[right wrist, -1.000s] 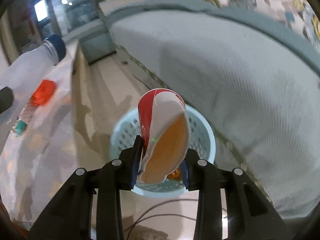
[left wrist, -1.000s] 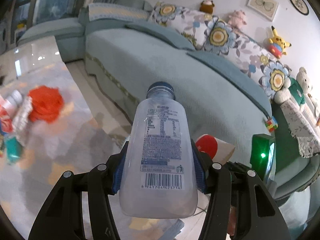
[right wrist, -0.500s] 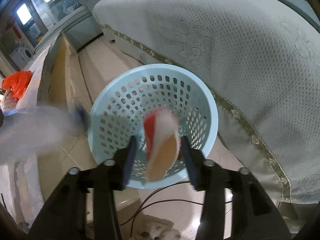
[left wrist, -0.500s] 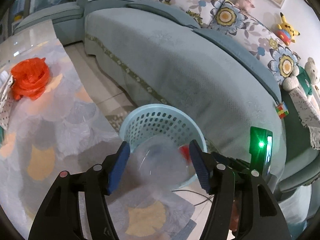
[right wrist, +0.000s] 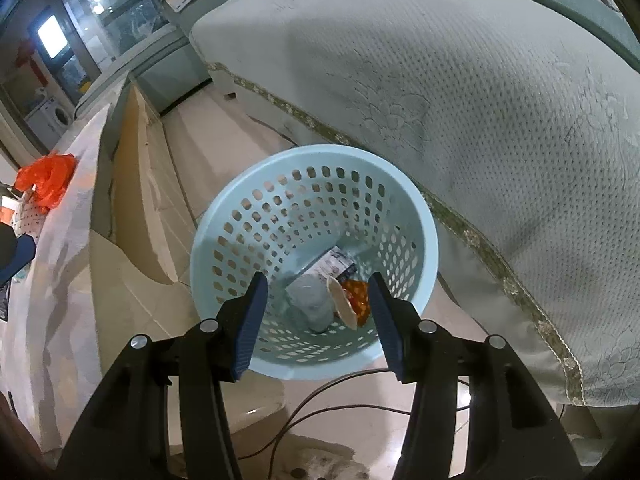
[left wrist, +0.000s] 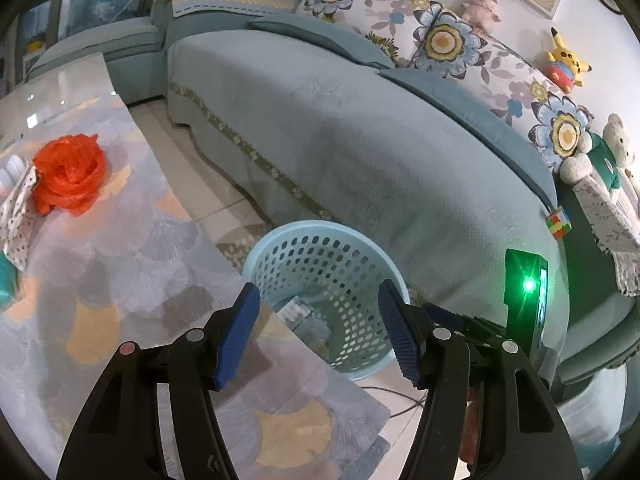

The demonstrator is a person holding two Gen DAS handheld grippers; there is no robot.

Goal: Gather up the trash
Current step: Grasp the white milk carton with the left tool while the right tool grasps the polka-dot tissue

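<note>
My left gripper point(left wrist: 318, 292) hangs open and empty above the pale blue perforated basket point(left wrist: 320, 227) on the floor. Over the same basket point(right wrist: 208, 240) my right gripper point(right wrist: 317, 280) is also open, with nothing between its pads. In the basket's bottom lie the clear plastic bottle point(right wrist: 312, 300) and, beside it, the red and white paper cup point(right wrist: 346, 304). The left wrist view shows only part of the bottle point(left wrist: 297, 312), past the table's corner. A crumpled red plastic bag point(left wrist: 68, 172) and a spotted wrapper point(left wrist: 18, 208) lie on the table.
The table with its patterned cloth point(left wrist: 120, 260) stands left of the basket, its edge close to the rim. A teal sofa point(left wrist: 360, 140) runs right behind the basket. A black cable point(right wrist: 320, 400) crosses the floor near me. A device with a green light point(left wrist: 524, 300) sits at right.
Both grippers let go: the bottle dropped from the left one and the cup from the right one into the basket. Both views now tilt further down onto the basket.
</note>
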